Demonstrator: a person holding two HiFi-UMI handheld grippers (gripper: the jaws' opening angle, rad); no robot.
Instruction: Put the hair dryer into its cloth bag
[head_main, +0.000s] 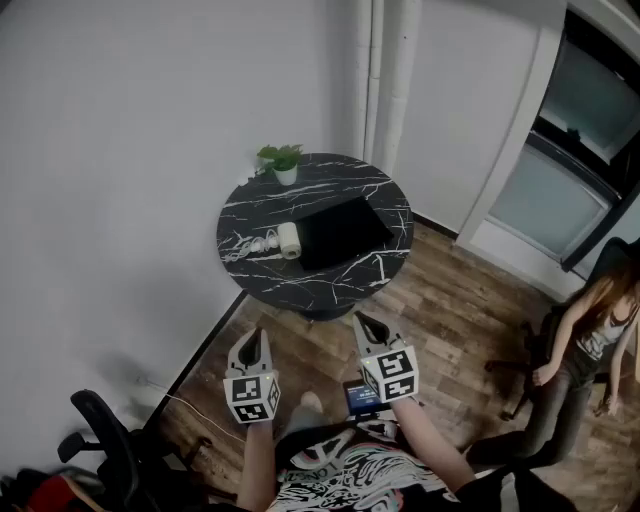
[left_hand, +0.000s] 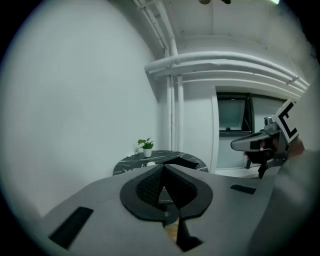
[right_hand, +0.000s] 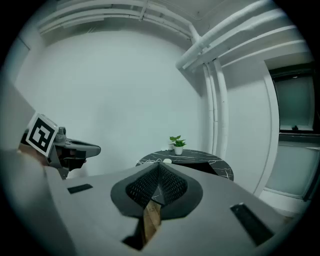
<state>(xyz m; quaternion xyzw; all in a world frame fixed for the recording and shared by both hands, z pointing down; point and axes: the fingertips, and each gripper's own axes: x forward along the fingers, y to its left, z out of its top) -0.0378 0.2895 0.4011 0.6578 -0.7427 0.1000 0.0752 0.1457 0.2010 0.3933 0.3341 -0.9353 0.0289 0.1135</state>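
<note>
Left gripper (head_main: 254, 338): we hold it clenched and empty, at the lower centre of the head view, well apart from the table.
Right gripper (head_main: 366, 324): also clenched on nothing, just right of the left one.
Hair dryer (head_main: 289, 240): small, white and stubby, lying on the table's left half, with its white cord (head_main: 248, 246) looped at its left.
Cloth bag (head_main: 343, 232): black and flat, just right of the dryer.
Table (head_main: 385, 195): round black marble with white veins, mid-frame.
Plant (head_main: 282, 160): small and potted, at the table's upper rim.

On the table (head_main: 392, 212), the hair dryer (head_main: 287, 240) lies left of the cloth bag (head_main: 343, 230), plant (head_main: 282, 162) behind them.
</note>
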